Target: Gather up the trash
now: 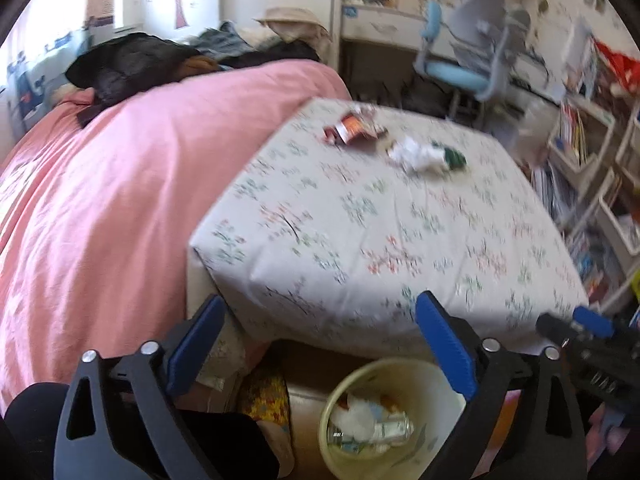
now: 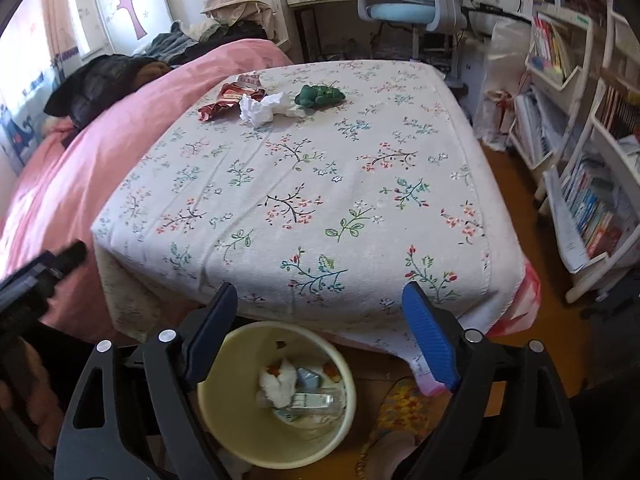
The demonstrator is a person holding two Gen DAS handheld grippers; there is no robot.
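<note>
A cream waste bin (image 2: 276, 432) stands on the floor at the near edge of a flower-print covered table (image 2: 312, 184); it holds crumpled tissue, a clear bottle and wrappers. In the left wrist view the bin (image 1: 340, 452) sits low between the fingers. On the far part of the cloth lie a red wrapper (image 2: 224, 102), a crumpled white tissue (image 2: 260, 109) and a green crumpled item (image 2: 319, 95). My left gripper (image 1: 320, 344) is open and empty above the bin. Also open and empty, my right gripper (image 2: 316, 332) hovers over the bin. The wrapper (image 1: 352, 128) and tissue (image 1: 416, 154) appear blurred.
A bed with a pink cover (image 2: 68, 176) and dark clothes lies left of the table. A blue desk chair (image 2: 408, 0) and desk stand behind it. Shelves of books (image 2: 592, 208) line the right side, with wooden floor (image 2: 516, 184) between them and the table.
</note>
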